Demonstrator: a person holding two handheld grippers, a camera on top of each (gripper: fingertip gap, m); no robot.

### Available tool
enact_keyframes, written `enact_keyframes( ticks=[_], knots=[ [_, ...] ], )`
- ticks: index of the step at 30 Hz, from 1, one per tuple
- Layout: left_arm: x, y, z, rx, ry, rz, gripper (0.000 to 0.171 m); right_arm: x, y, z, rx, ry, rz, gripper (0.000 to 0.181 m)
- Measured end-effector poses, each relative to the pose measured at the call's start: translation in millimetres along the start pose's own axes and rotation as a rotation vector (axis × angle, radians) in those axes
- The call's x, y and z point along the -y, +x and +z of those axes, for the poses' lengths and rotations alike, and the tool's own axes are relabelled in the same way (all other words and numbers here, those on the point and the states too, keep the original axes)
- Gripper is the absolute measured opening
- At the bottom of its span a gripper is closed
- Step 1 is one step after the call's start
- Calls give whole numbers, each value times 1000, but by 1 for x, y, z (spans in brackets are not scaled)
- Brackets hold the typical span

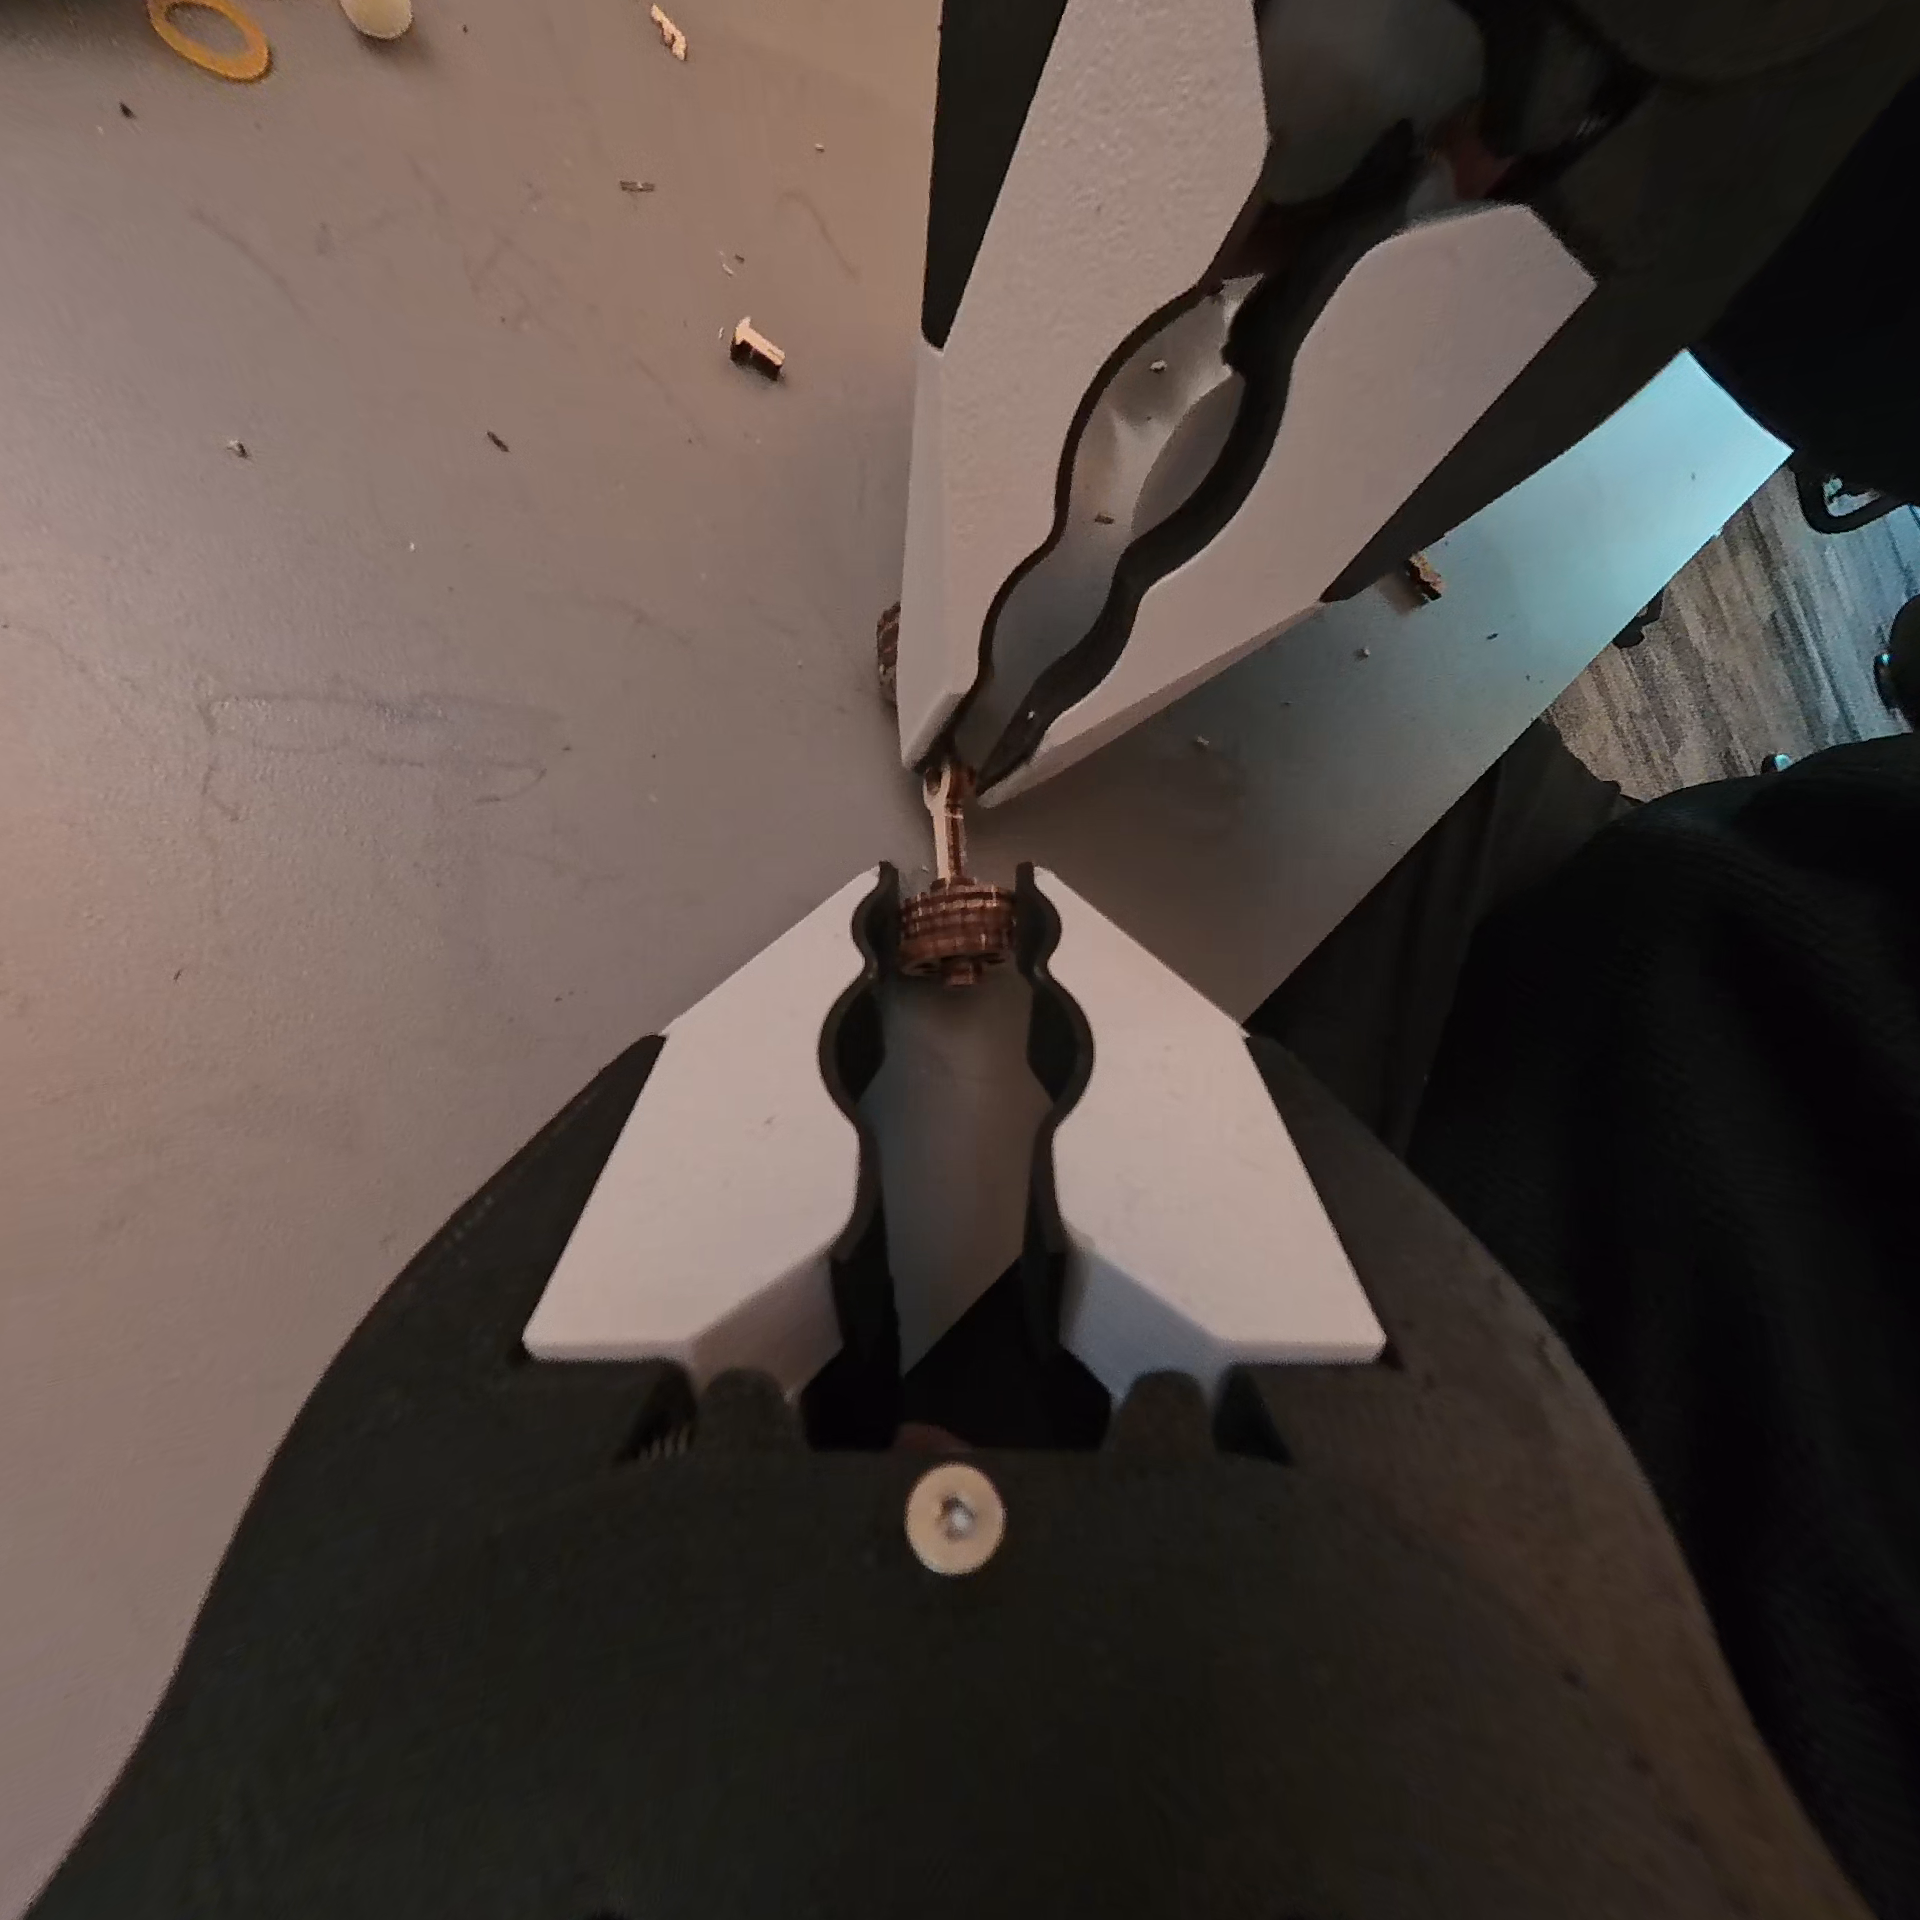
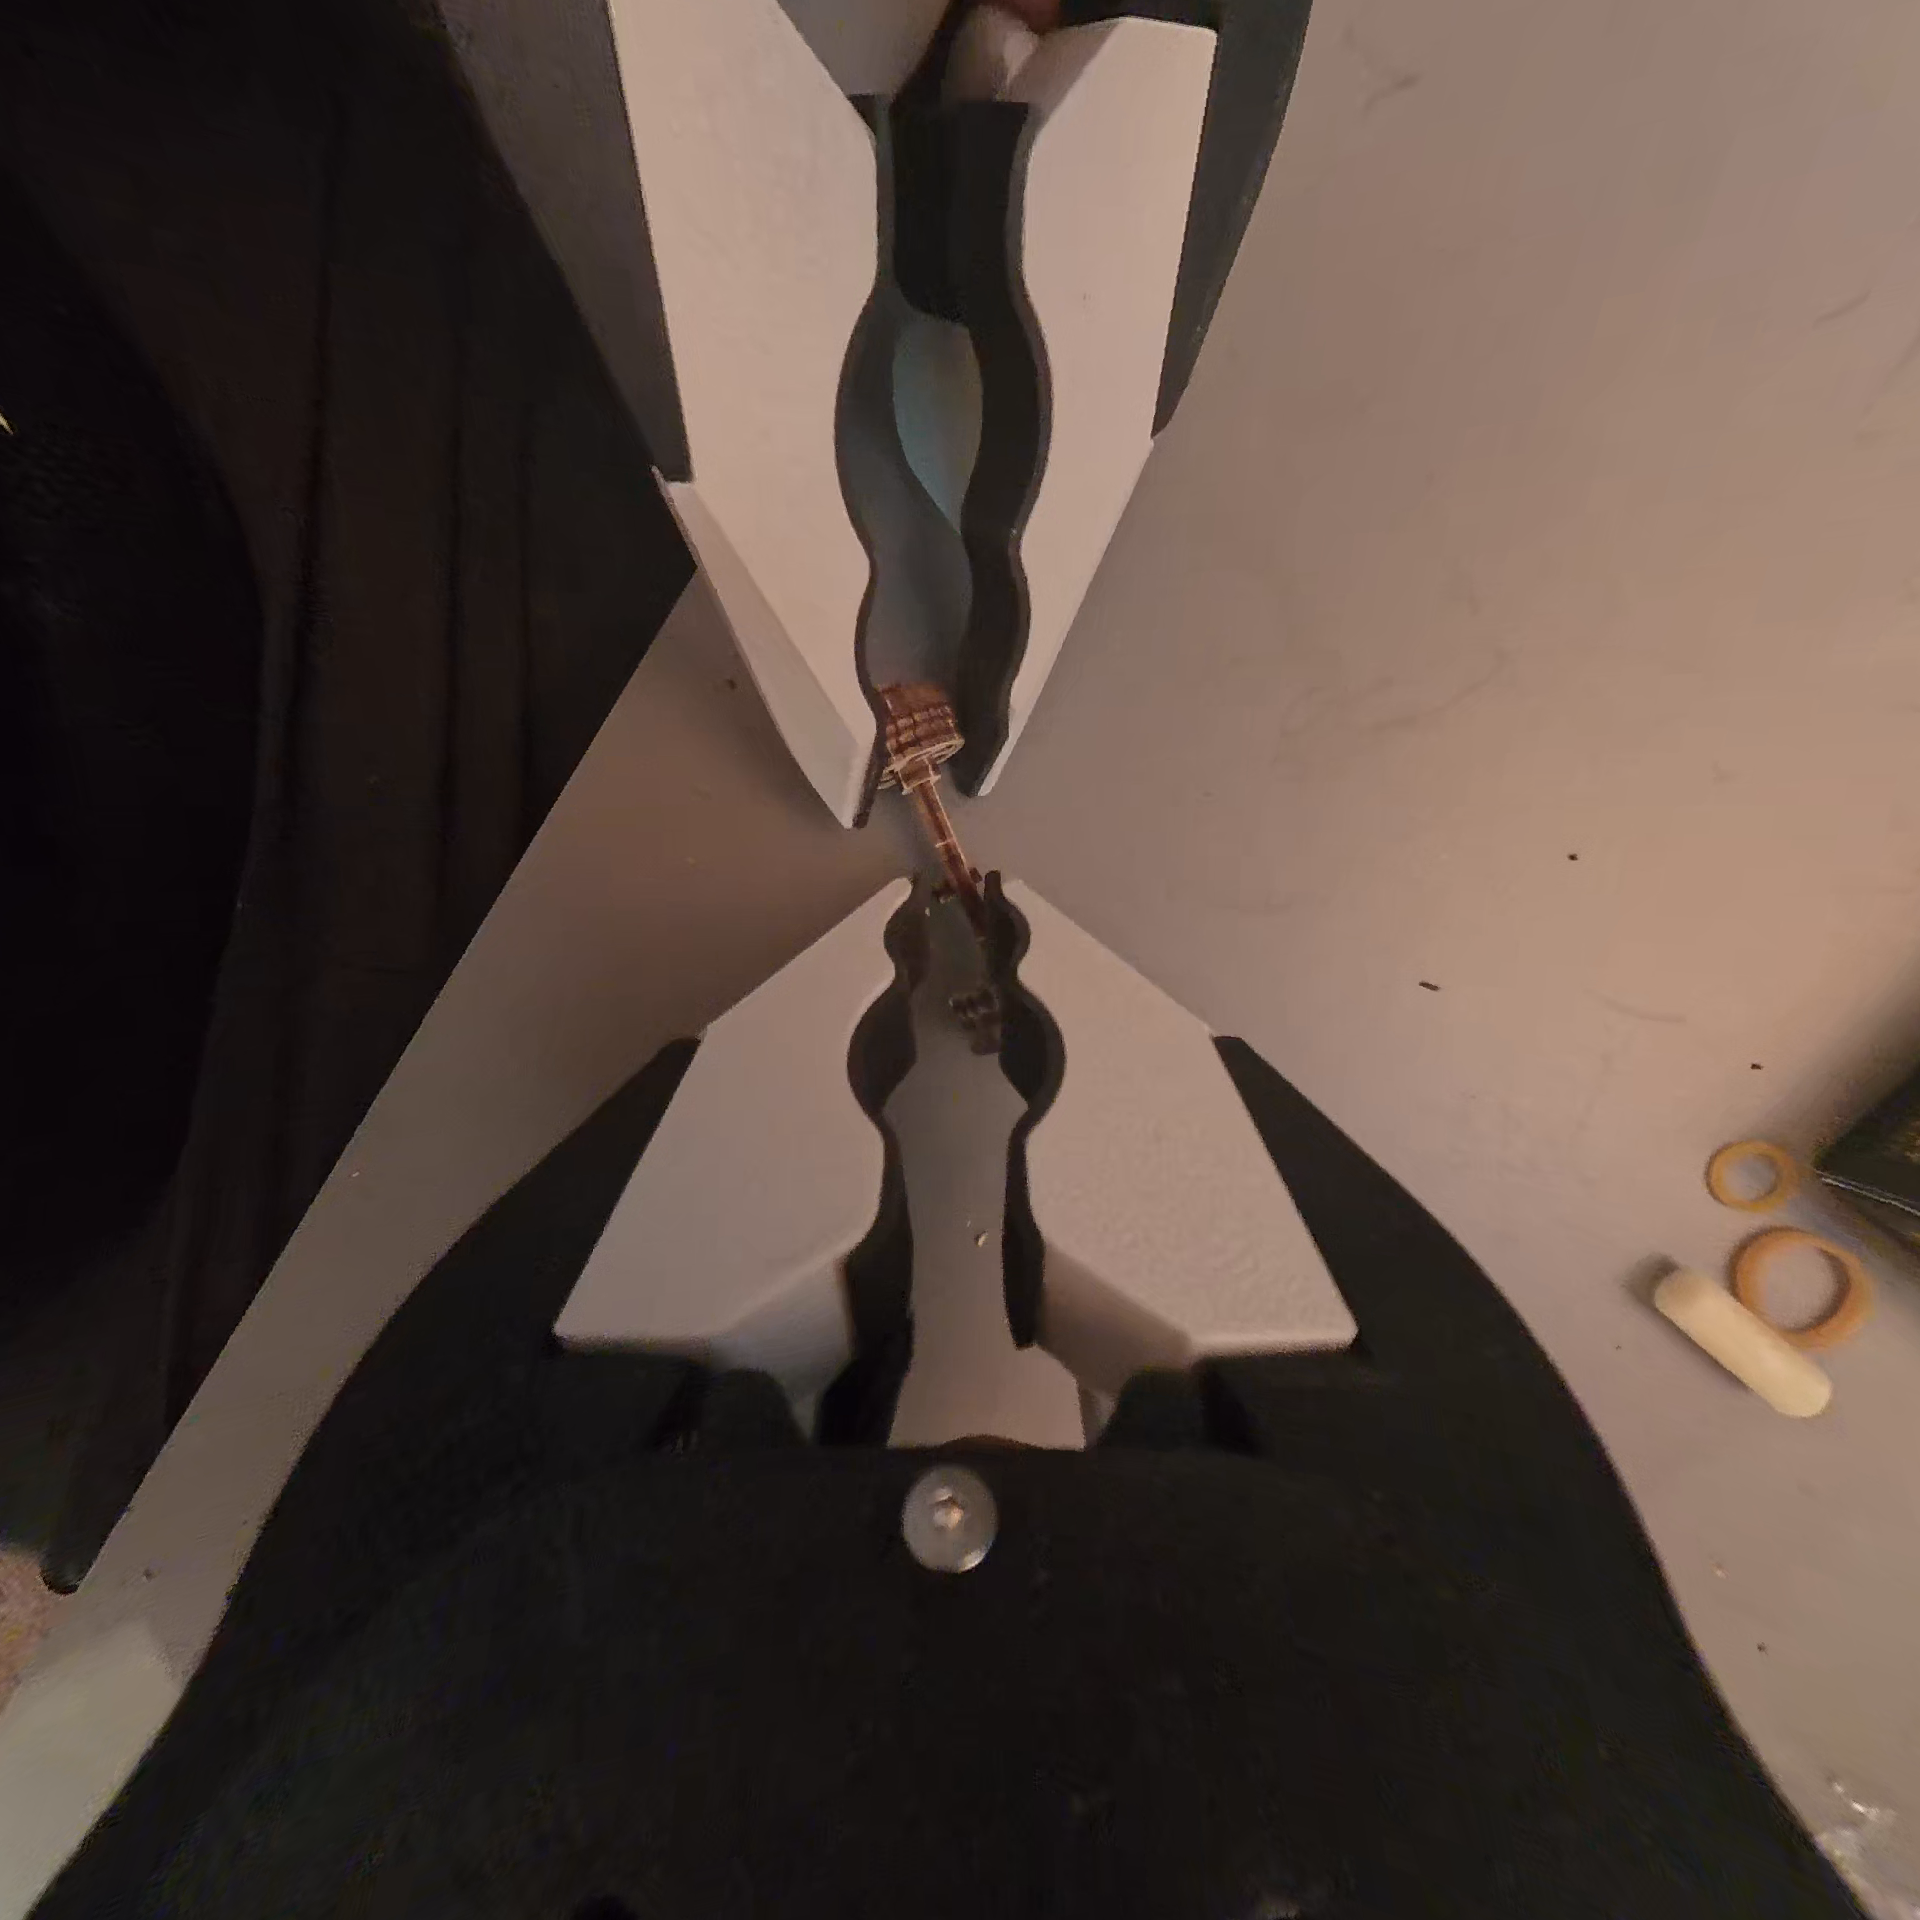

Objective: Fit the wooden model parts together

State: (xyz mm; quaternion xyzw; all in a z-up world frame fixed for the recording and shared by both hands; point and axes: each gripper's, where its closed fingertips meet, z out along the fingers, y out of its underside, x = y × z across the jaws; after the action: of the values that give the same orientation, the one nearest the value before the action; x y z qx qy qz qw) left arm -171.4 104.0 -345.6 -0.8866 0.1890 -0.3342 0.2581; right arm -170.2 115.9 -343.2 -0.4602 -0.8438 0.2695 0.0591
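Observation:
My left gripper point(image 1: 956, 883) is shut on a small stack of brown wooden toothed discs point(image 1: 951, 928), held just above the grey table point(image 1: 364, 727). My right gripper point(image 1: 953, 777) comes in from the upper right, tip to tip with the left. It is shut on a thin pale wooden stick point(image 1: 948, 826) whose other end sits in the middle of the disc stack. In the right wrist view, the right gripper point(image 2: 953, 883) pinches the stick point(image 2: 938, 831). The left gripper point(image 2: 916, 802) above it holds the disc stack point(image 2: 914, 727).
Loose wooden bits point(image 1: 756, 348) and a tan ring point(image 1: 208, 36) lie on the far table. Two tan rings point(image 2: 1797, 1288) and a cream peg point(image 2: 1740, 1335) lie at the right. The table edge point(image 1: 1558, 582), floor and a person's dark clothing point(image 1: 1662, 1143) are close by. Left and right tips are no more than a few centimetres apart. Both grippers' tips are roughly 15 cm from the cream peg point(image 2: 1740, 1335).

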Motion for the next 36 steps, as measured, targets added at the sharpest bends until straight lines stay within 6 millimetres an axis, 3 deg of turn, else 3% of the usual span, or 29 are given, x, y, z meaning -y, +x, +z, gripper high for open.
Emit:
enact_keyframes(
  ticks=[16, 18, 36],
  knots=[
    [0, 3, 2, -8, 3, 7, 19, 1, 3, 1, -70, 14, -77, 5],
    [0, 3, 2, -15, 1, 7, 19, 1, 5, -1, -54, 8, -42, 12],
    [1, 1, 0, -1, 4, 4, 19, -1, 5, 0, -44, -28, -72, 4]
  ],
)
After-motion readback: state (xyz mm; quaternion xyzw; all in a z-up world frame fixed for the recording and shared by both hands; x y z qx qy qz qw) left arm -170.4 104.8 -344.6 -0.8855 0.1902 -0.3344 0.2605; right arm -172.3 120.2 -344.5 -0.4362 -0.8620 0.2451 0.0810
